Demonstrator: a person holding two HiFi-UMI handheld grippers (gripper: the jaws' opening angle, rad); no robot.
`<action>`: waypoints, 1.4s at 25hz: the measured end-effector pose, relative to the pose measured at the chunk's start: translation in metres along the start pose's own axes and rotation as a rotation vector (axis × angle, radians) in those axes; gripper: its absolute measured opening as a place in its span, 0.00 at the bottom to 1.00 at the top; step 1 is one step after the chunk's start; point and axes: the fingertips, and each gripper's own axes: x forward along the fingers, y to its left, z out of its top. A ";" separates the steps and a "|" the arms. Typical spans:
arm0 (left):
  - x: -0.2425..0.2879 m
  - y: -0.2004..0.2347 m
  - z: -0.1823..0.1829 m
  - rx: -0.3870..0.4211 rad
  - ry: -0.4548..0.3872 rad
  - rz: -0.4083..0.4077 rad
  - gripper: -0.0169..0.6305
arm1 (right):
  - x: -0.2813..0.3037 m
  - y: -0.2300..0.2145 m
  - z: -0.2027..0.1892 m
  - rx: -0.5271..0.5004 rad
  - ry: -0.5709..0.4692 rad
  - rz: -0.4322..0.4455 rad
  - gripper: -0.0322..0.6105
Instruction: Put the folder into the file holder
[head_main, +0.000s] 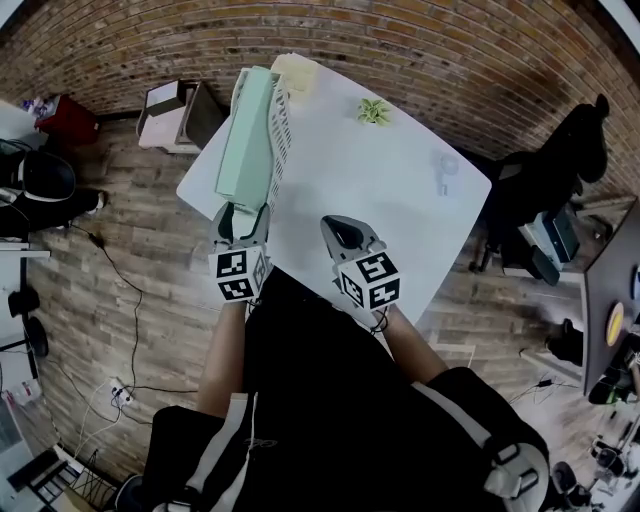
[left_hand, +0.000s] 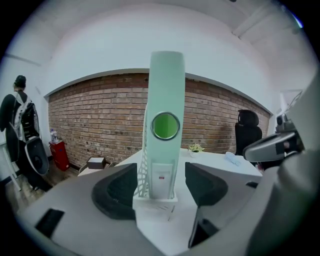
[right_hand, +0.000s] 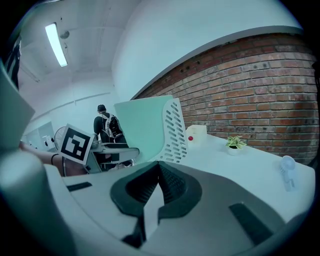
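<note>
A mint green folder (head_main: 247, 130) stands upright in the white lattice file holder (head_main: 281, 125) at the table's left side. In the left gripper view its spine (left_hand: 165, 145), with a round green hole, rises straight ahead out of the file holder (left_hand: 143, 176). My left gripper (head_main: 243, 213) (left_hand: 160, 184) is open at the folder's near end, a pad on either side, neither pressing it. My right gripper (head_main: 340, 230) (right_hand: 159, 184) is shut and empty over the table, to the right of the folder (right_hand: 145, 129) and the file holder (right_hand: 175, 132).
On the white table (head_main: 380, 190) are a small potted plant (head_main: 374, 110), a white box (head_main: 297, 72) at the far corner and a small pale object (head_main: 446, 172). A cardboard box (head_main: 170, 105) sits on the floor at left, a black office chair (head_main: 560, 170) at right. A person (left_hand: 20, 130) stands far off.
</note>
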 end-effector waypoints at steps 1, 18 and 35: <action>-0.005 0.001 -0.003 -0.002 0.006 0.004 0.47 | -0.001 0.002 -0.003 0.005 0.001 0.003 0.06; -0.053 -0.025 -0.054 -0.032 0.115 -0.114 0.46 | -0.035 0.006 -0.049 0.073 0.026 -0.124 0.06; -0.151 0.020 -0.095 -0.041 0.210 -0.337 0.06 | -0.030 0.137 -0.086 -0.016 0.063 -0.353 0.06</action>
